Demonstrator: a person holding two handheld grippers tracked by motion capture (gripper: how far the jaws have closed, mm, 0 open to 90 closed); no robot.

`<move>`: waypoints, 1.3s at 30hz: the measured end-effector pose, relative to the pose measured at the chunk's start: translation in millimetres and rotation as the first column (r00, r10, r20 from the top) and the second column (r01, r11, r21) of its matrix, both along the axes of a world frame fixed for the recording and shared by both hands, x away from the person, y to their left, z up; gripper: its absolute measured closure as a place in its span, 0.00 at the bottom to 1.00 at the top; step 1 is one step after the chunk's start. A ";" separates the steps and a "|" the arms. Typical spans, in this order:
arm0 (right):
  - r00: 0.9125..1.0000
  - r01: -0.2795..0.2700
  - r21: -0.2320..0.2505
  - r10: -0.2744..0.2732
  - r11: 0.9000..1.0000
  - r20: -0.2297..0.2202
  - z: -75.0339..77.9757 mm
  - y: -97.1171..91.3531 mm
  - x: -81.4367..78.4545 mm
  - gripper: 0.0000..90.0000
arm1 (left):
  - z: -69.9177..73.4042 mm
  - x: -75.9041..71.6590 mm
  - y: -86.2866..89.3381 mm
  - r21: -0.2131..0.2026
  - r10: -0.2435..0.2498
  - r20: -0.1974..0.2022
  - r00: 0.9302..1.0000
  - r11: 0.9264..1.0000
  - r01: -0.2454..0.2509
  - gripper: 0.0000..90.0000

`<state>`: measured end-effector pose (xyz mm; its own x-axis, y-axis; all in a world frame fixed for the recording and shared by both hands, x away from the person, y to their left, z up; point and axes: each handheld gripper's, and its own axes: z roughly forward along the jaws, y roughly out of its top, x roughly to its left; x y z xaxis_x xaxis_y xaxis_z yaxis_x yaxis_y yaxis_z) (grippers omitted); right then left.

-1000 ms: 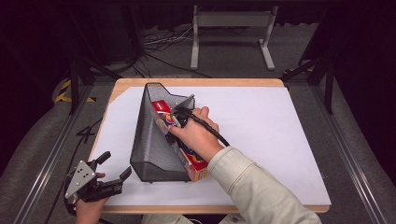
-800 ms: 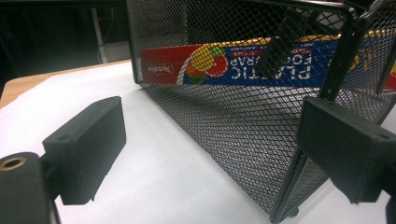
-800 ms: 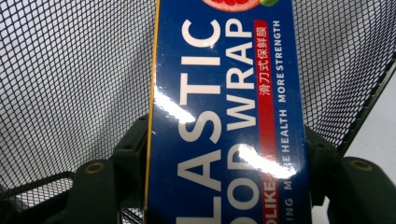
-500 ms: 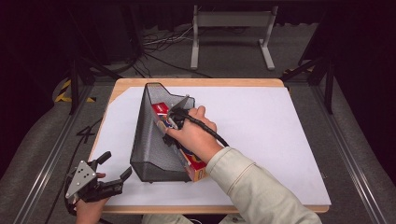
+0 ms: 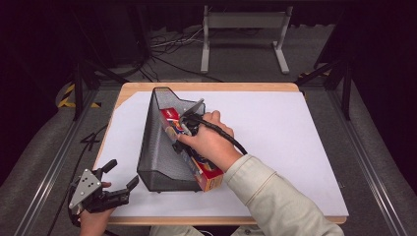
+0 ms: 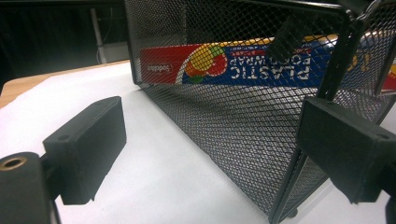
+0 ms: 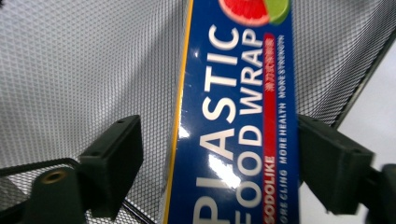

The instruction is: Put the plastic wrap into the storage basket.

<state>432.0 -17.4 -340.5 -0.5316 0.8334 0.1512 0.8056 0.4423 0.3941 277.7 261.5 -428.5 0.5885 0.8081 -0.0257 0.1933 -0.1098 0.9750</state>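
A plastic food wrap box (image 7: 236, 116) is being straddled, unclamped, by the right gripper (image 7: 219, 163) inside a black mesh basket (image 5: 157, 157); the left gripper (image 5: 118, 177) is being held spread beside it.

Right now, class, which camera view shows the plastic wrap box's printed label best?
The right gripper view: the plastic wrap box is close, its lettering unobstructed. The left gripper view shows it through mesh; the high view shows it small, partly behind a hand.

The left hand-held gripper (image 5: 118, 181) rests with jaws spread wide, while the right hand-held gripper (image 7: 219, 172) also gapes, forearm extended.
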 end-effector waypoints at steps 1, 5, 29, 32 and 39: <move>1.000 -0.001 0.005 0.000 1.000 0.016 4.3 -2.0 -1.1 0.22 | 0.0 0.1 -0.2 0.001 0.000 0.000 1.000 1.000 0.000 0.10; 0.997 -0.034 0.054 0.030 0.998 0.066 16.4 -8.2 -6.3 0.20 | 0.3 0.6 -0.6 -0.001 -0.001 -0.001 1.000 1.000 0.001 0.10; 0.893 -0.285 0.215 0.178 0.934 0.412 44.3 -40.8 -37.2 0.21 | 0.2 1.6 -1.3 -0.004 0.011 0.003 1.000 1.000 -0.011 0.10; 0.882 -0.304 0.219 0.187 0.927 0.432 44.9 -46.3 -39.0 0.21 | 0.4 1.5 -1.0 -0.005 0.010 0.002 1.000 1.000 -0.010 0.10; 0.875 -0.312 0.228 0.185 0.922 0.447 49.3 -67.9 -43.2 0.21 | 0.4 1.8 -1.1 -0.002 0.010 0.000 1.000 1.000 -0.010 0.10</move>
